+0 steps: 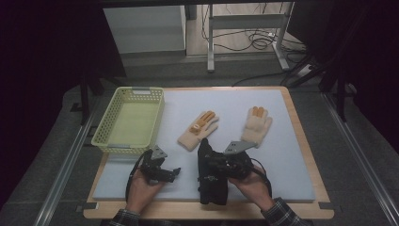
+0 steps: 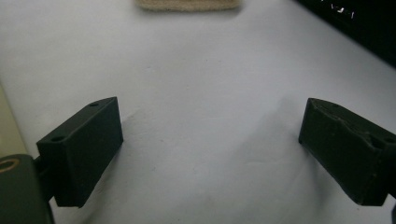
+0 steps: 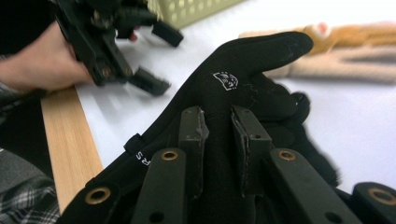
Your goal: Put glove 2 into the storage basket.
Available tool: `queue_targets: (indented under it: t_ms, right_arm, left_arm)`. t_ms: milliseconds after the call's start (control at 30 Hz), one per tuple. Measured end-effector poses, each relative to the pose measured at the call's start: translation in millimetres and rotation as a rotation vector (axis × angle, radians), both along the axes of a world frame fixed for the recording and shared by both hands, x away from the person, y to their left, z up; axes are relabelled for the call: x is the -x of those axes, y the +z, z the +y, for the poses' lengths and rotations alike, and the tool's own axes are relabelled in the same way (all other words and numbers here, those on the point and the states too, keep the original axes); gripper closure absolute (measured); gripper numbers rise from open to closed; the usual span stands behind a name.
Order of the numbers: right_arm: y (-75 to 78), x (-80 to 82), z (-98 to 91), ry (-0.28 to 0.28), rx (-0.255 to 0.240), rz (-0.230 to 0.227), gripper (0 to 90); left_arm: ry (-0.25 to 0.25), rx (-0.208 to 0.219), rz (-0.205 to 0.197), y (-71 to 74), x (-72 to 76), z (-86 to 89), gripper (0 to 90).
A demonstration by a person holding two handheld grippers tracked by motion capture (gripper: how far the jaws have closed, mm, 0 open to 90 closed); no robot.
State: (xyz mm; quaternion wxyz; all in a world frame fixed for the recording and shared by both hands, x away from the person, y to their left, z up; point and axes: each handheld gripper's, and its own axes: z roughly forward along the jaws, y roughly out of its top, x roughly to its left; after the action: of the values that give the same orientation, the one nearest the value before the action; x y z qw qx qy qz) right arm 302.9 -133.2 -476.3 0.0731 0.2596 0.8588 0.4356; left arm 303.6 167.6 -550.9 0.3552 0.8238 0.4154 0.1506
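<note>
A black glove (image 1: 211, 183) lies lengthwise on the pale mat near the front edge, one end lifted. My right gripper (image 1: 217, 165) is shut on it. In the right gripper view the two pads (image 3: 219, 126) pinch a fold of the black glove (image 3: 243, 70) near its white logo. My left gripper (image 1: 170, 172) rests low over the mat to the left of the glove, apart from it. Its jaws stand wide open (image 2: 210, 135) with only bare mat between them. The hand with the left gripper (image 3: 130, 56) also appears in the right gripper view.
A yellow-green basket (image 1: 104, 120) stands at the back left of the mat. Two cream and orange gloves (image 1: 198, 129) (image 1: 257, 123) lie flat in the middle, beyond the grippers. A wooden board edge (image 1: 207, 211) frames the mat (image 1: 291, 165).
</note>
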Motion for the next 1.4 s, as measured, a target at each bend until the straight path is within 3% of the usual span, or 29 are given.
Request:
queue_targets:
  t_ms: [100, 200, 267, 333, 533, 600, 700, 800, 900, 933, 967, 1000, 1067, 1133, 1233, 1333, 1400]
  right_arm:
    - [-14.1, 6.5, 0.8, -0.011, 0.01, -0.021, 70.9]
    - [-26.6, 11.2, 3.2, 0.007, 0.048, -0.019, 54.9]
    - [-32.8, 14.6, 5.1, 0.014, 0.081, -0.023, 50.4]
    - [-33.9, 16.3, 4.8, 0.011, 0.087, -0.027, 46.9]
    - [-21.2, 7.4, -6.3, -0.016, 0.037, -0.033, 44.3]
    - [-16.7, 0.1, -9.2, -0.037, 0.032, -0.045, 46.9]
    - [-15.0, -15.1, -8.7, -0.06, 0.047, -0.058, 59.0]
    - [-20.1, -34.4, -2.0, -0.074, 0.054, -0.022, 58.1]
    - [-34.9, -51.0, 6.8, -0.097, 0.106, 0.013, 57.2]
    - [-38.7, -54.0, 7.7, -0.095, 0.105, 0.033, 64.7]
    - [-43.7, -57.9, 7.2, -0.087, 0.074, 0.072, 76.7]
    - [-43.9, -57.9, 6.5, -0.093, 0.062, 0.078, 82.5]
    - [-41.2, -55.1, 7.4, -0.101, 0.073, 0.049, 86.1]
    - [-32.9, -48.3, 8.2, -0.102, 0.108, -0.015, 86.5]
    - [-21.5, -44.2, 4.4, -0.115, 0.108, -0.056, 86.5]
    - [-19.9, -46.9, 0.7, -0.116, 0.106, -0.047, 85.5]
    - [-28.0, -51.6, 0.0, -0.111, 0.111, -0.024, 82.1]
  left_arm:
    - [-0.004, -0.004, 0.001, 0.2, -0.1, 0.3, 6.2]
    - [-0.004, -0.005, 0.002, 0.2, -0.1, 0.4, 6.2]
    - [-0.004, -0.005, 0.001, 0.2, -0.1, 0.3, 6.2]
    - [-0.004, -0.005, 0.001, 0.2, -0.1, 0.4, 6.2]
    - [-0.004, -0.005, 0.002, 0.3, -0.1, 0.4, 6.3]
    - [-0.004, -0.005, 0.002, 0.2, -0.1, 0.3, 6.2]
    - [-0.004, -0.004, 0.002, 0.2, -0.1, 0.3, 6.2]
    - [0.0, 0.0, 0.0, 0.0, 0.0, 0.0, 6.2]
    - [-0.004, -0.005, 0.001, 0.2, -0.1, 0.4, 6.3]
    - [-0.004, -0.005, 0.001, 0.2, -0.1, 0.4, 6.3]
    - [-0.004, -0.006, 0.002, 0.3, -0.1, 0.4, 6.2]
    - [-0.005, -0.006, 0.001, 0.2, -0.1, 0.4, 6.3]
    - [-0.005, -0.006, 0.002, 0.2, -0.1, 0.5, 6.3]
    - [-0.004, -0.005, 0.002, 0.2, -0.1, 0.4, 6.2]
    - [-0.001, -0.001, 0.001, 0.1, 0.0, 0.1, 6.2]
    - [-0.004, -0.005, 0.002, 0.2, -0.1, 0.4, 6.2]
    - [-0.004, -0.005, 0.001, 0.2, -0.1, 0.3, 6.2]
